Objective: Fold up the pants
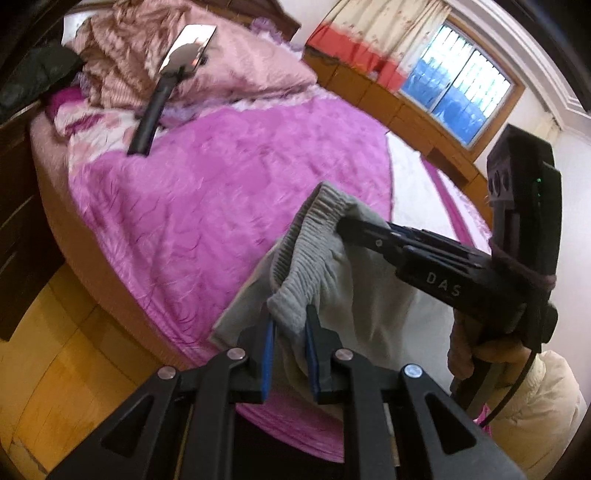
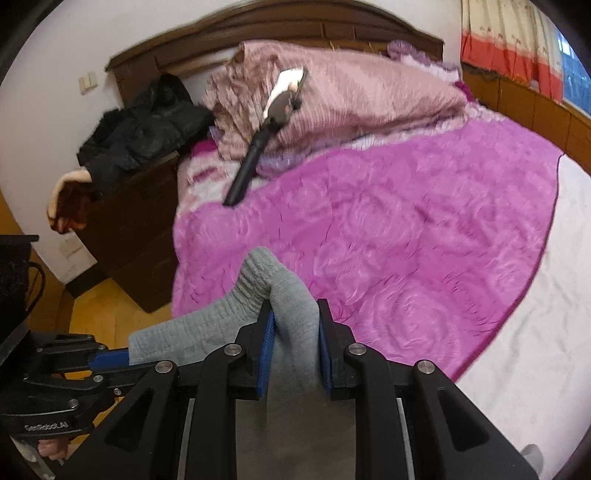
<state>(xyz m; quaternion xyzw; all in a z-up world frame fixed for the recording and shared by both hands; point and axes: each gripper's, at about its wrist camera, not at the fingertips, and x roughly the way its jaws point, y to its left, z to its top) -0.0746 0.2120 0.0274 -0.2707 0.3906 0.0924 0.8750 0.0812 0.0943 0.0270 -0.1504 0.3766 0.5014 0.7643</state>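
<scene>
grey pants (image 1: 325,266): held up in the air by the ribbed waistband, above the near edge of the bed (image 1: 221,192). Rest of the fabric hangs down below both tools, out of view mostly. Not lying flat on anything

left tool (image 1: 290,314): blue pads pinching one bunch of the waistband, jaws nearly together with cloth between. Right tool (image 2: 295,314): same, pinching the other end of the waistband, grey cloth filling the gap. The two tools sit close together, waistband sagging in a short loop between them. A hand (image 1: 476,350) on the right tool's grip shows in the left wrist view

progress, my read: early. Pants are picked up by the waist, nothing more. No fold visible, legs not laid out or aligned as far as I can see. Left to do: spread or shake out, lay on the purple blanket (image 2: 388,229), bring legs together, fold over, probably once or twice more

surroundings: purple blanket covers most of the bed, pink quilt (image 2: 351,96) heaped near the headboard (image 2: 258,26), a phone on a stick mount (image 2: 273,110) propped in front of it. Dark jacket (image 2: 147,122) on the nightstand by the wall. Window and curtain (image 1: 369,40) on the far side. Landing area on the blanket looks free of other clothes
</scene>
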